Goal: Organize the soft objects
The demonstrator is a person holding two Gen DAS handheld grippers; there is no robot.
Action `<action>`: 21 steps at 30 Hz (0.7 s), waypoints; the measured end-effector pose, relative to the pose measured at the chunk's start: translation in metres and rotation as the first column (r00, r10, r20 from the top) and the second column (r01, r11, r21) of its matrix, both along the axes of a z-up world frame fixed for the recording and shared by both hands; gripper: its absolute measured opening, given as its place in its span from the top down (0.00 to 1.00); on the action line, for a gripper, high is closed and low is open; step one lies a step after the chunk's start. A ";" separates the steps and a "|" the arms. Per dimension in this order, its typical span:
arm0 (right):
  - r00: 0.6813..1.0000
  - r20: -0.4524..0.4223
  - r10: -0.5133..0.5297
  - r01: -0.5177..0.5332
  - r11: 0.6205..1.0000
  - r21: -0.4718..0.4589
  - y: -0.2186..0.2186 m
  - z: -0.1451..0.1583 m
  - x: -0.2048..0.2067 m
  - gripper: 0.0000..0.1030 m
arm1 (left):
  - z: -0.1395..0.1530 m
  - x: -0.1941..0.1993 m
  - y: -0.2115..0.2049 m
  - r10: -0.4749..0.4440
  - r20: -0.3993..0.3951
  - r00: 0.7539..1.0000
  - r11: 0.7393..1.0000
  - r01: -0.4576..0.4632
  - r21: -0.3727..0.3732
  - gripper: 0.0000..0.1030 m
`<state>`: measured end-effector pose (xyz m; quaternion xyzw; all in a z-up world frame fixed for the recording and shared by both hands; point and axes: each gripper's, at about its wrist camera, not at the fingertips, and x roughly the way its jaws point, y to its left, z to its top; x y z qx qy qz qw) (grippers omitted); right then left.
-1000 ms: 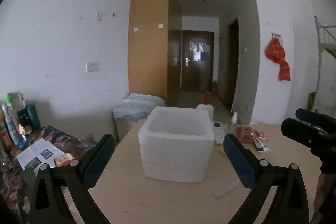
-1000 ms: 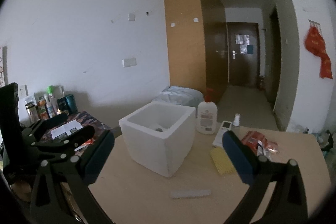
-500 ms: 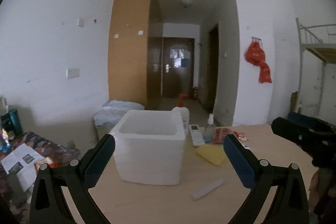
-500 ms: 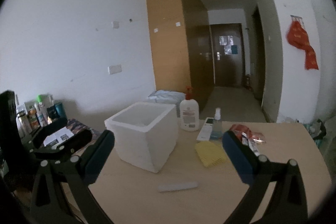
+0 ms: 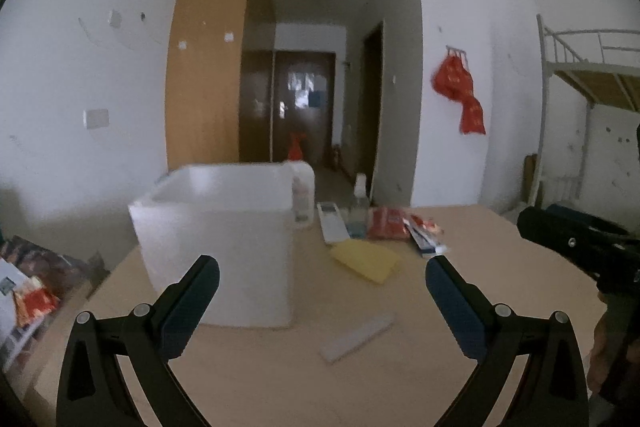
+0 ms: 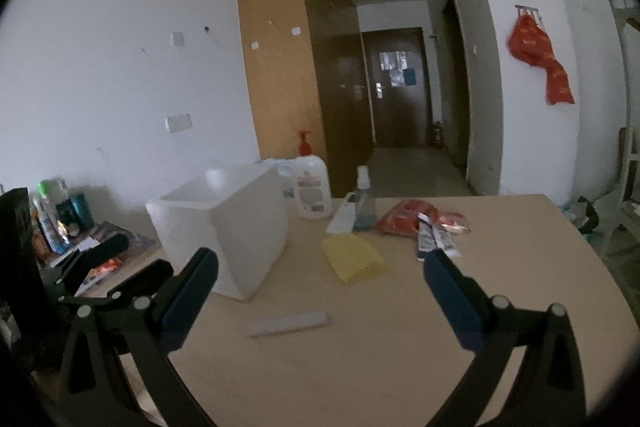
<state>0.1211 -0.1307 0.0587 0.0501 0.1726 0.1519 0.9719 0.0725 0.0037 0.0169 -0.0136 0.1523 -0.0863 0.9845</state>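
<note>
A white foam box [image 5: 216,239] stands open-topped on the wooden table [image 5: 480,267]; it also shows in the right wrist view [image 6: 228,223]. A yellow sponge cloth [image 5: 366,261] [image 6: 352,257] lies to its right. A red soft packet [image 5: 390,223] [image 6: 408,217] lies behind it. My left gripper [image 5: 322,283] is open and empty, above the table in front of the box. My right gripper [image 6: 320,279] is open and empty, in front of the cloth. The right gripper's body shows at the right edge of the left wrist view [image 5: 580,247].
A white strip [image 5: 356,337] [image 6: 288,323] lies on the near table. A lotion pump bottle [image 6: 312,191], a spray bottle [image 6: 363,203], a remote [image 5: 332,227] and tubes [image 6: 434,237] sit behind the cloth. Bottles and papers [image 6: 60,219] crowd a side table left.
Both wrist views have swung to the right and lower; the box has shifted left in each frame and the cloth, packet and bottles have come toward the middle. Both grippers stay open.
</note>
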 end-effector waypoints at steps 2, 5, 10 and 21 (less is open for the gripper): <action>1.000 -0.005 -0.006 0.006 1.000 -0.010 -0.002 -0.005 0.000 0.00 | -0.007 0.004 -0.001 -0.009 -0.012 1.000 1.000 0.009 -0.006 0.00; 0.999 -0.028 -0.018 0.018 1.000 -0.009 -0.006 -0.014 0.001 0.00 | -0.016 0.007 -0.003 -0.023 -0.020 1.000 1.000 0.022 -0.007 0.00; 0.997 -0.069 -0.028 0.026 0.999 -0.023 -0.011 -0.028 0.005 0.00 | -0.026 0.015 -0.008 -0.060 -0.044 0.997 0.998 0.059 -0.003 0.00; 0.991 -0.130 -0.043 0.038 0.998 -0.045 -0.015 -0.038 0.025 0.00 | -0.059 0.055 -0.022 -0.117 -0.201 0.972 0.993 0.121 0.007 0.00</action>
